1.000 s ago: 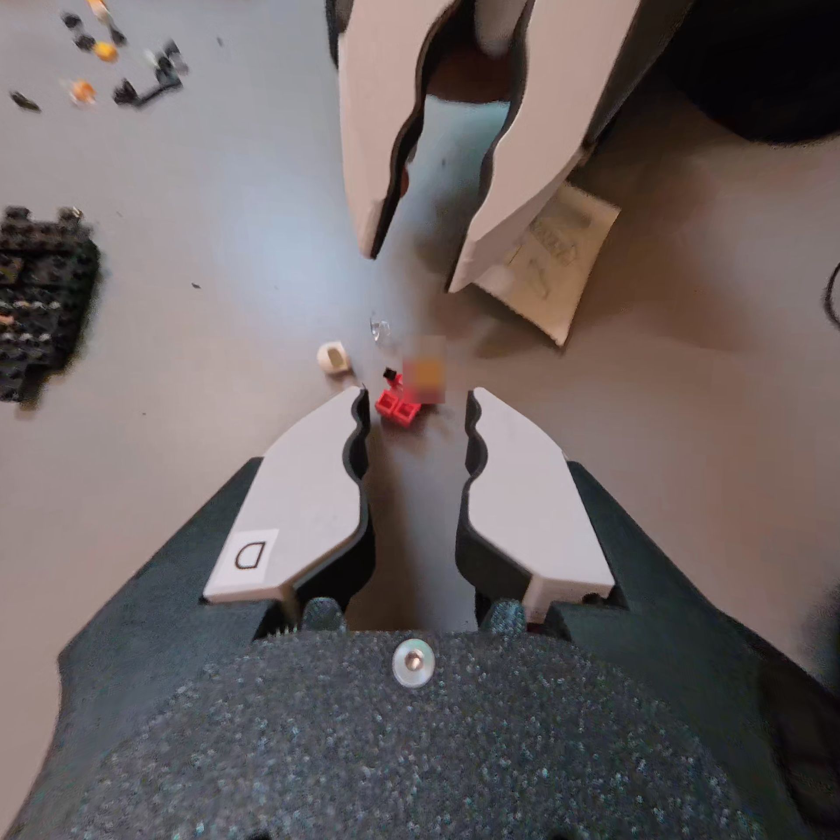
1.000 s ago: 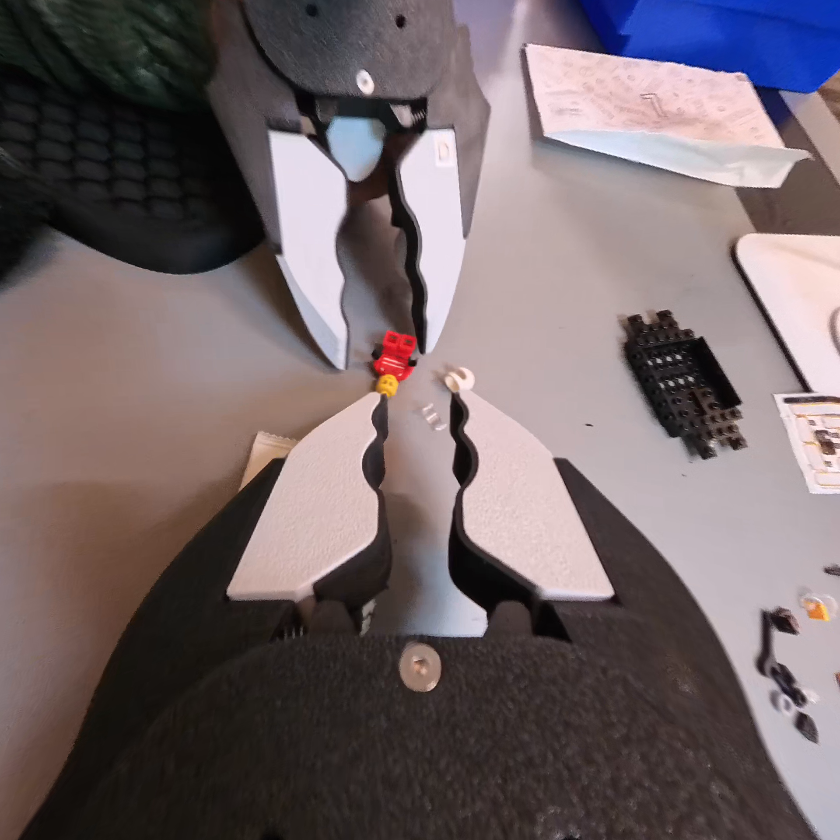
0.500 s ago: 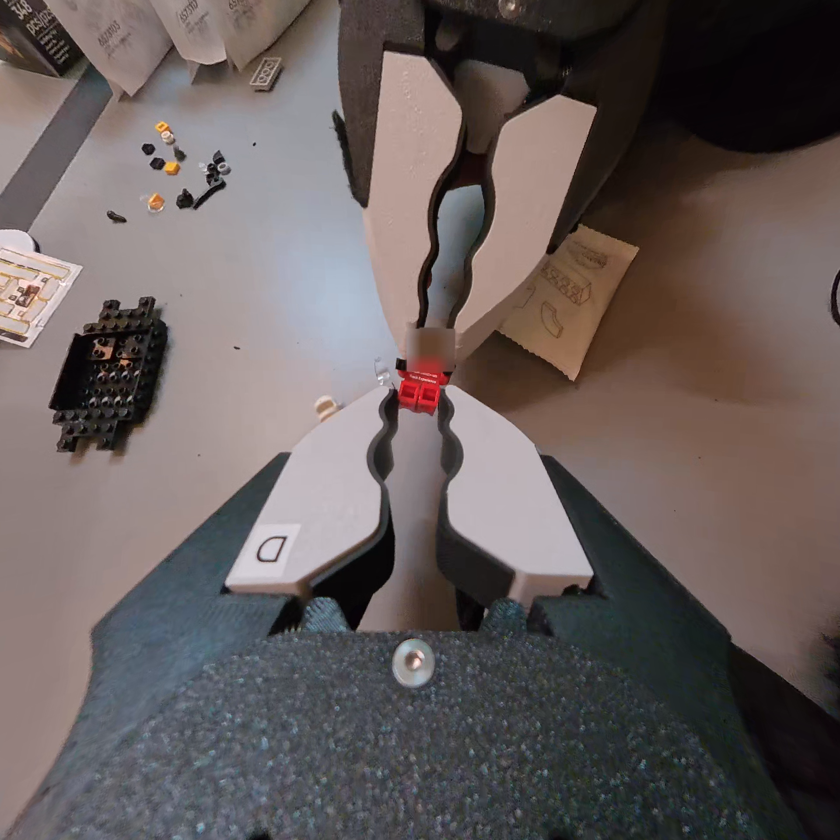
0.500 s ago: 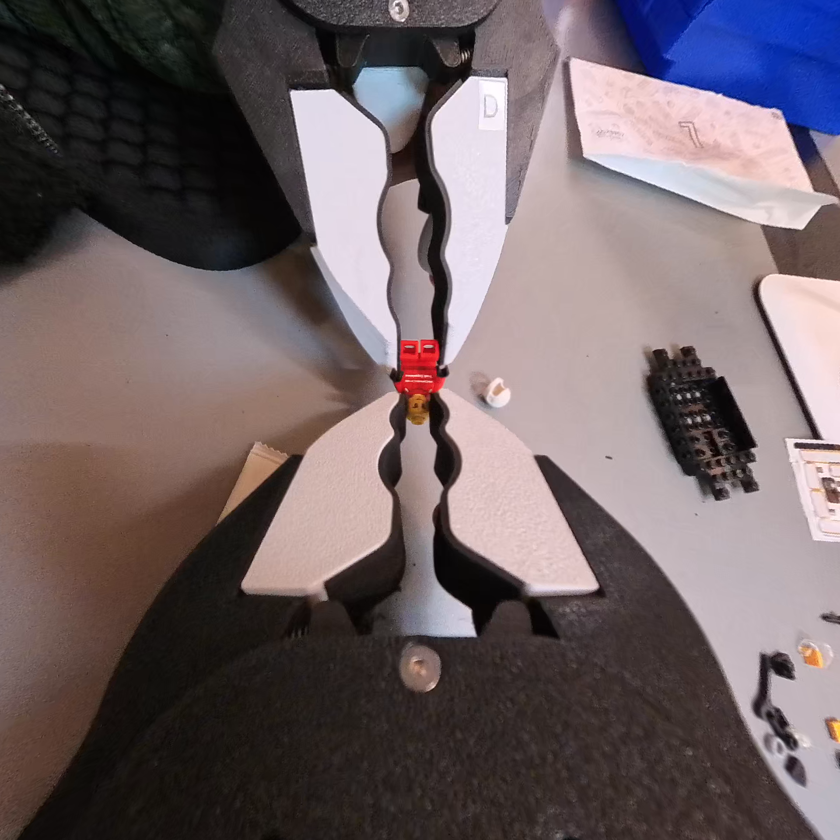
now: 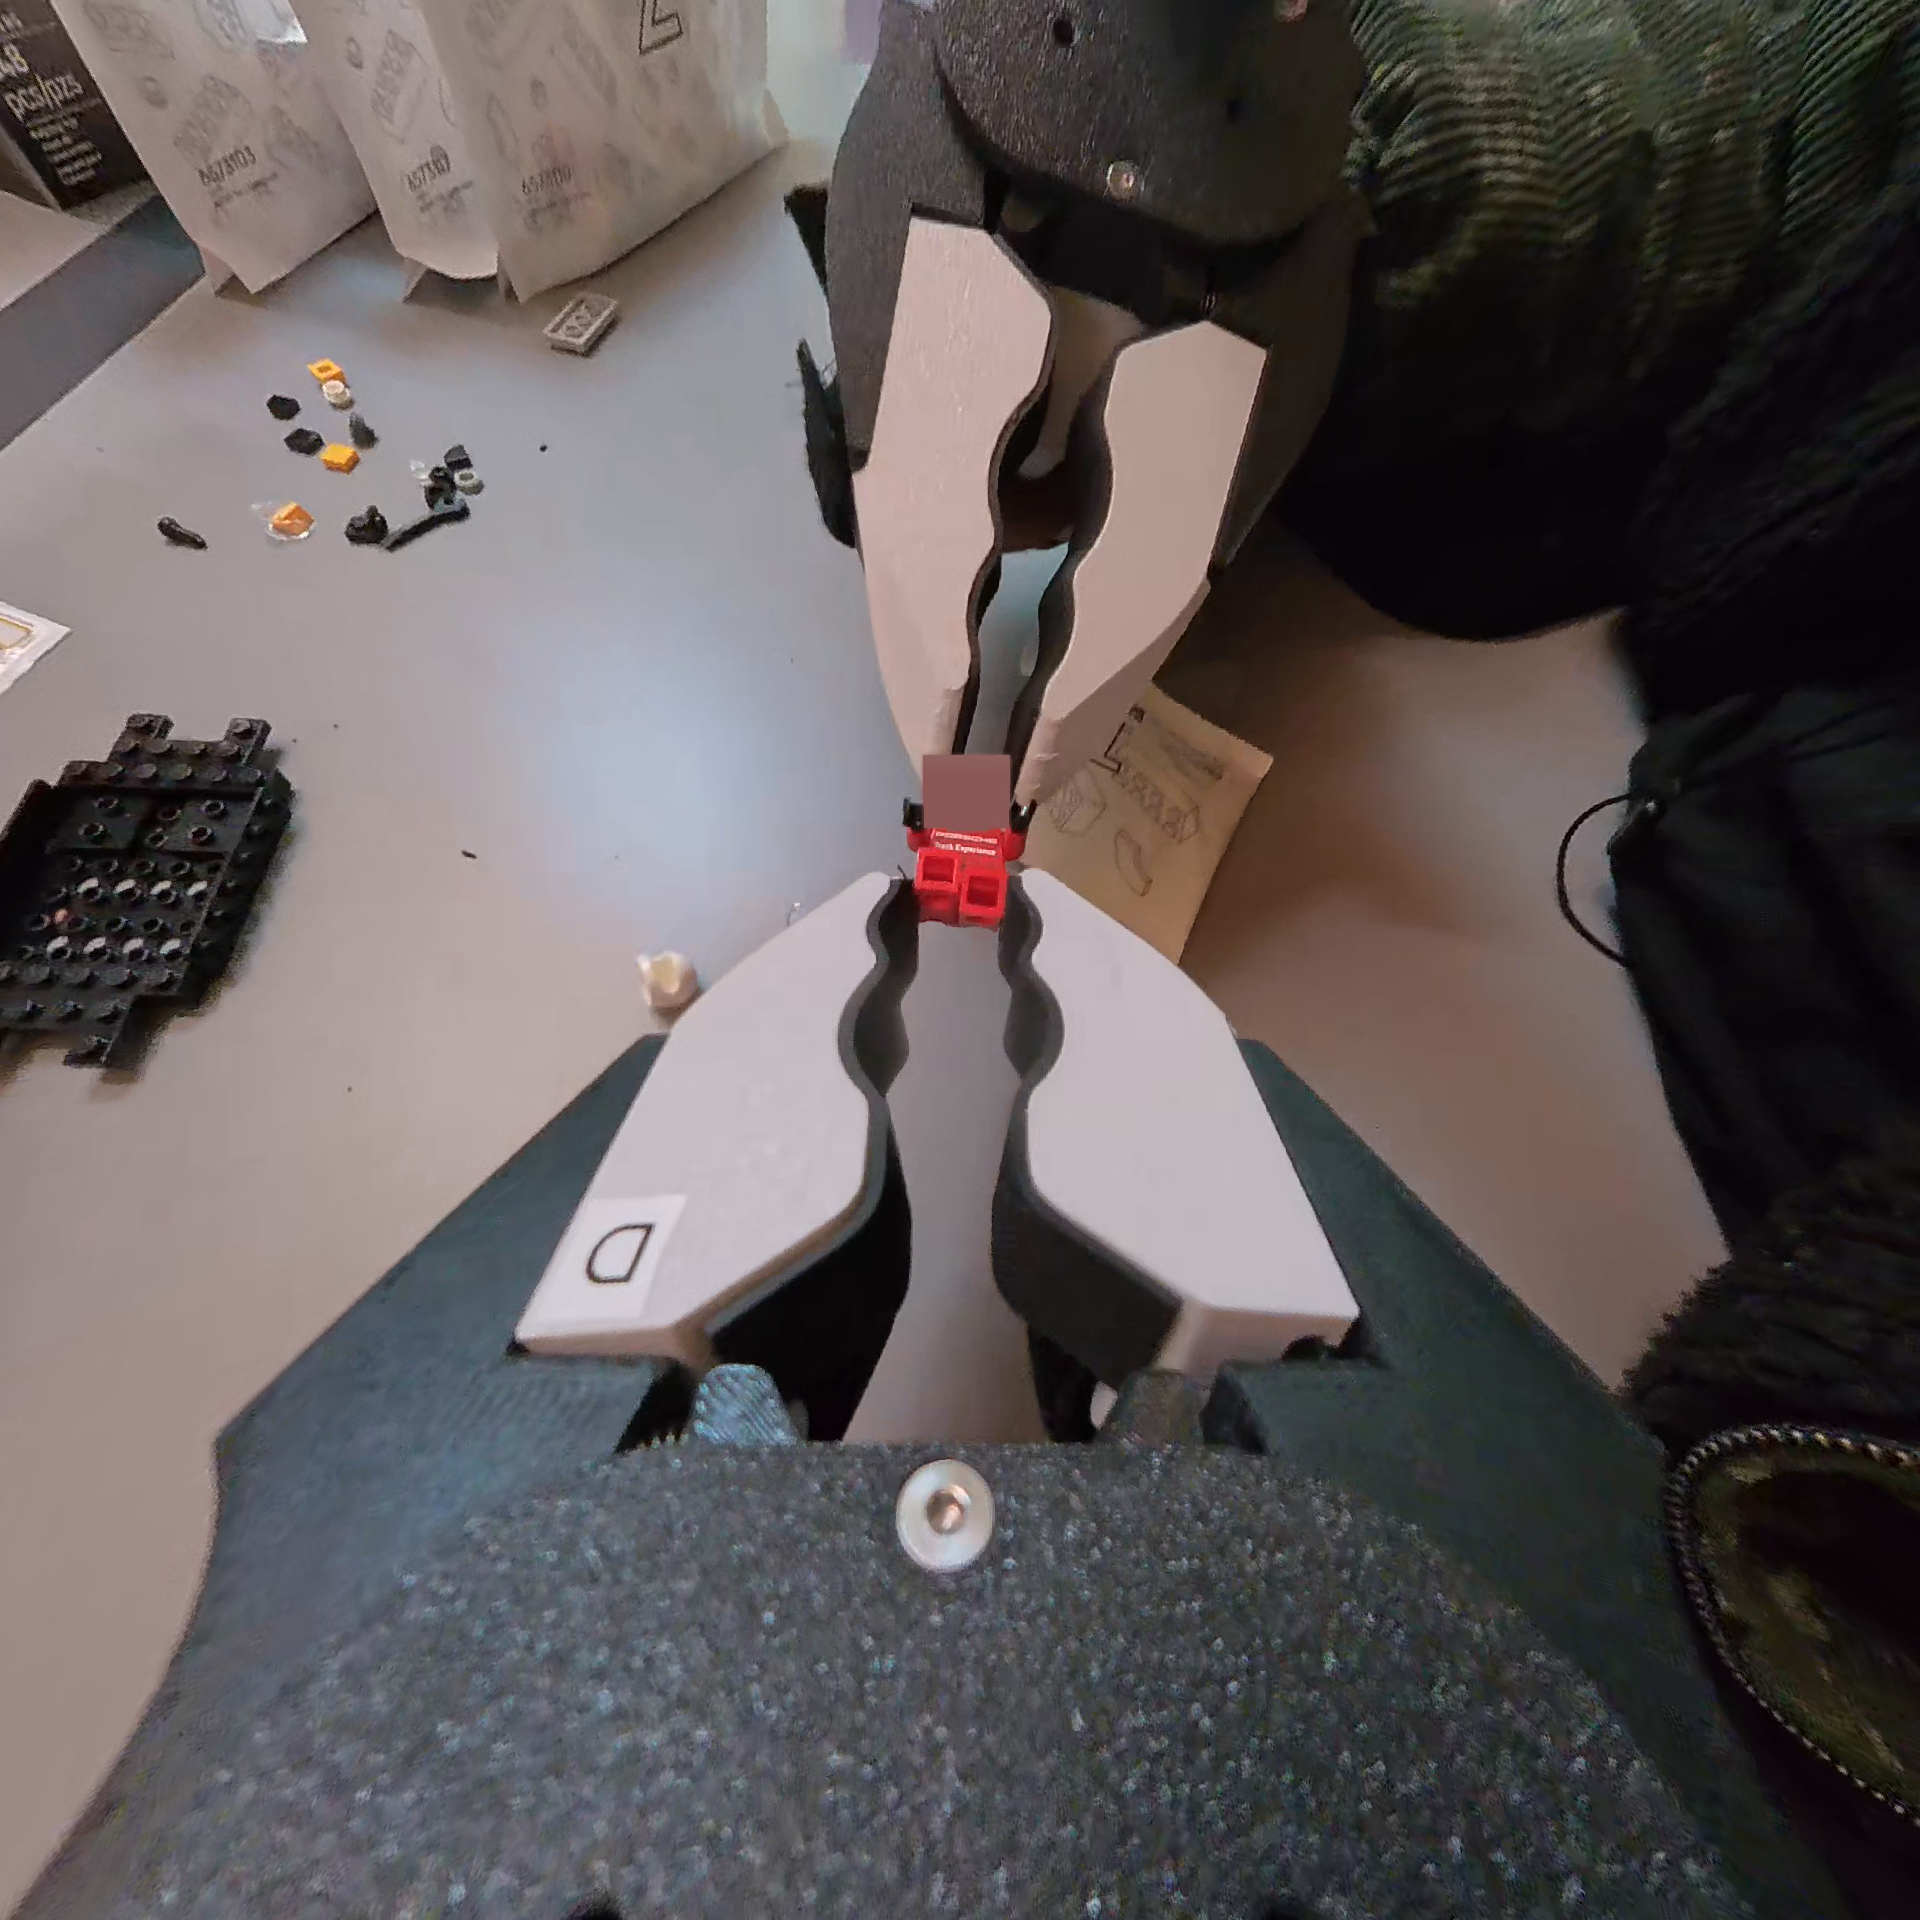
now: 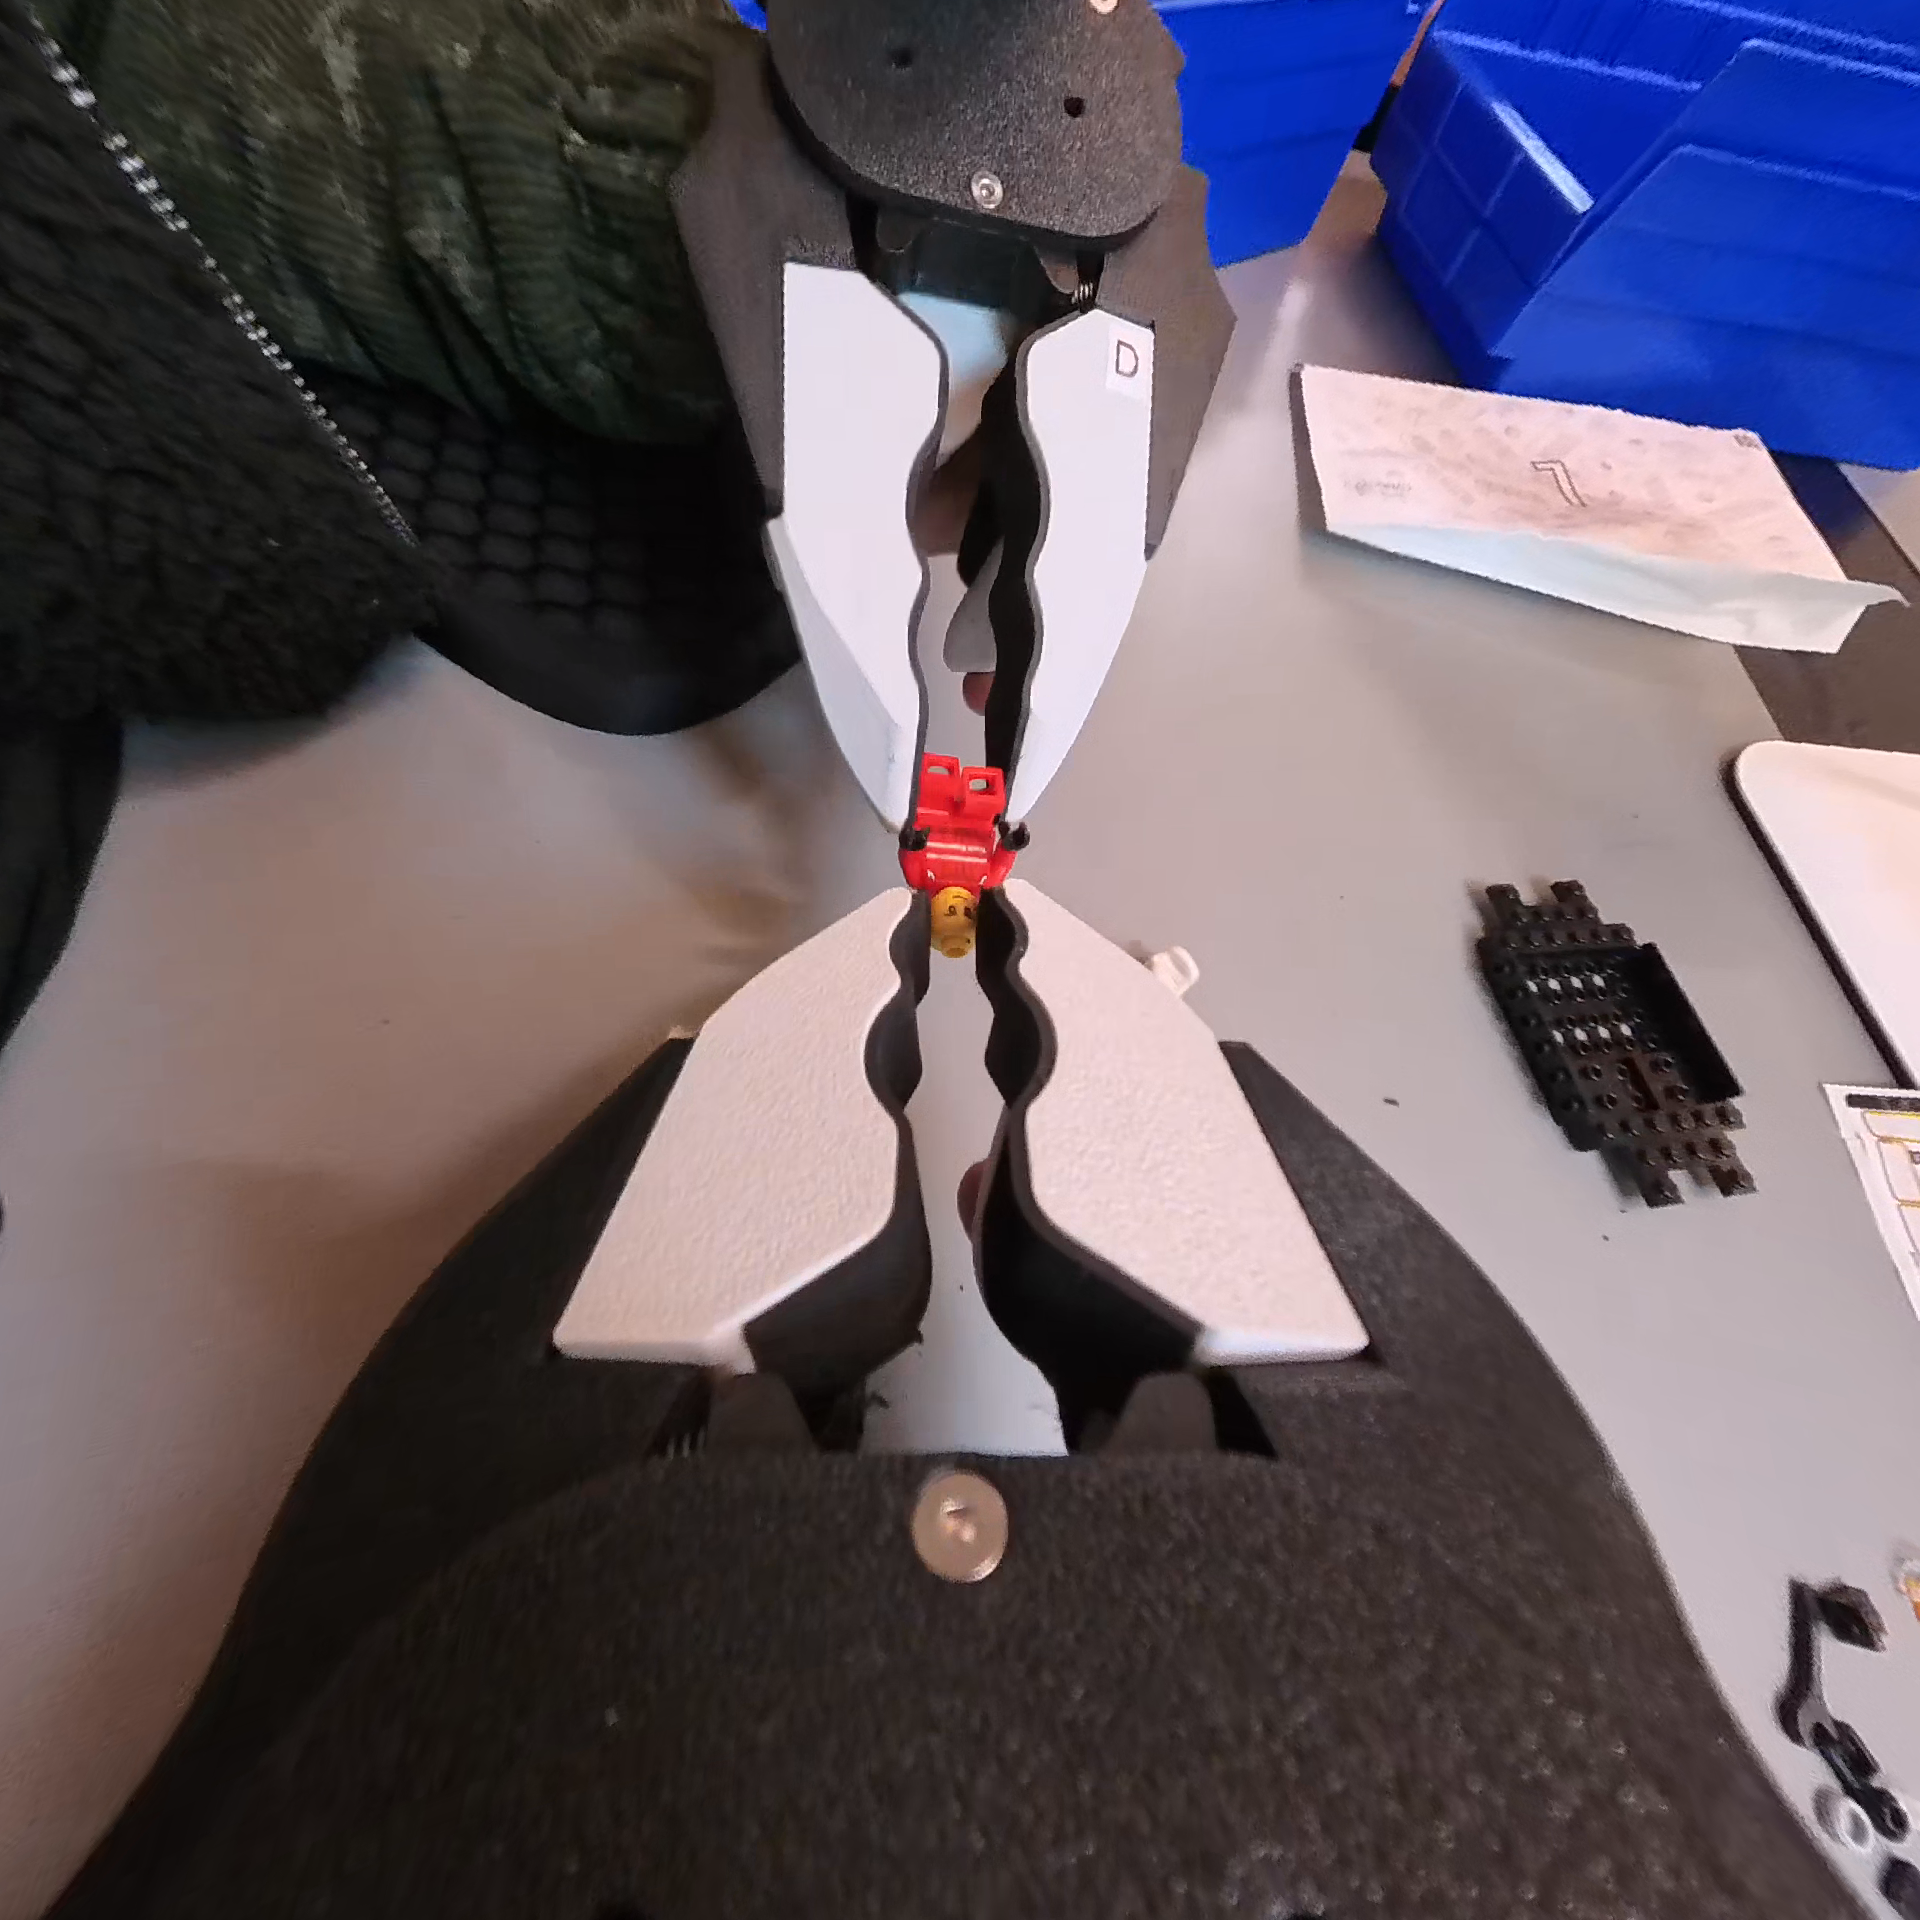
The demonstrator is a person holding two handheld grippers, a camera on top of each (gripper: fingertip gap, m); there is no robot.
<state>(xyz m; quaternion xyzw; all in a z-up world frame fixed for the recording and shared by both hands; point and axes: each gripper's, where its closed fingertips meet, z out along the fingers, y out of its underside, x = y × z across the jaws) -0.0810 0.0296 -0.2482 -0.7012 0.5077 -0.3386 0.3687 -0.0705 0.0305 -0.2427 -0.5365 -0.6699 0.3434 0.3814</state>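
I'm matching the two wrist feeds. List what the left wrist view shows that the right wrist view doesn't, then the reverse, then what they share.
Left wrist view only: standing paper bags, a flat grey brick.

Right wrist view only: blue bins, the figure's yellow head.

Both: the red toy figure gripped legs-end by the left gripper and head-end by the right gripper, plus the black brick base.

Both grippers share one build: the left gripper (image 5: pixel 958 896) and right gripper (image 6: pixel 948 927) have speckled black bodies, a silver screw at centre, and pale grey fingers (image 5: pixel 764 1117) with wavy black-lined inner edges. One finger carries a lettered white sticker (image 5: pixel 618 1252). The person wears a dark green ribbed sleeve (image 5: pixel 1579 239).
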